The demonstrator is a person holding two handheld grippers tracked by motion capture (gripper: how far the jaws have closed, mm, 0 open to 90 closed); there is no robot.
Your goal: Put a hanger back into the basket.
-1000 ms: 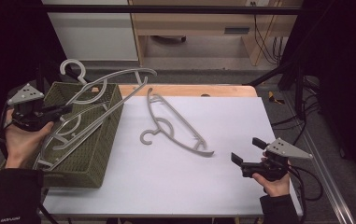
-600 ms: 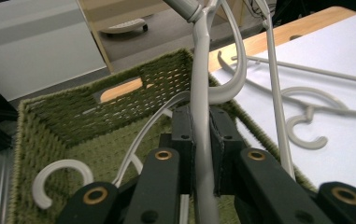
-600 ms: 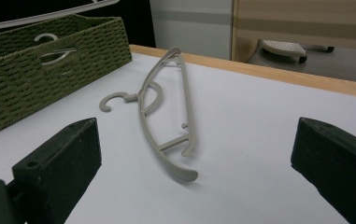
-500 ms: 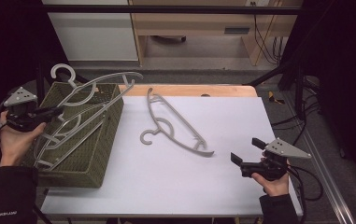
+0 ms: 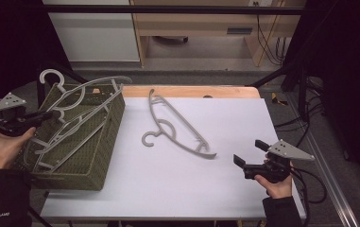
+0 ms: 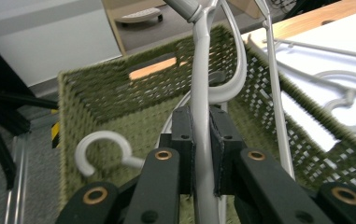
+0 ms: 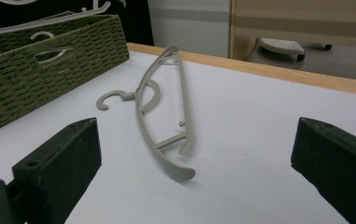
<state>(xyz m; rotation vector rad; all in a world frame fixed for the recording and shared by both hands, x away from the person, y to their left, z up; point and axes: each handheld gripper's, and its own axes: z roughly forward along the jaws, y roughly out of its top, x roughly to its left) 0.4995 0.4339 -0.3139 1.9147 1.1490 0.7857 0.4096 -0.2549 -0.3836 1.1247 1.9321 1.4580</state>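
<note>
- High view: one woven green basket (image 5: 97, 156) stands on the left part of the white table (image 5: 187, 189). Two grey hangers show here with their hooks in sight: a held hanger (image 5: 85, 92) tilted across the basket's top, its hook past the far left corner, and a loose hanger (image 5: 177, 127) lying flat mid-table, well apart from the basket. More grey bars lie inside the basket; how many hangers they make up I cannot tell.
- High view: the left gripper (image 5: 50, 115) is over the basket's left rim; the right gripper (image 5: 249, 156) rests near the table's right front corner.
- Left gripper view: its jaws are clamped on the held hanger's bar, pads pressing both sides. One further hook (image 6: 102, 148) lies below in the basket.
- Right gripper view: its jaws stand wide apart with nothing between them; the loose hanger lies beyond them on the table.
- Against a second ago: the left gripper and its hanger have shifted left and lower over the basket; the right gripper and the loose hanger are unchanged.
</note>
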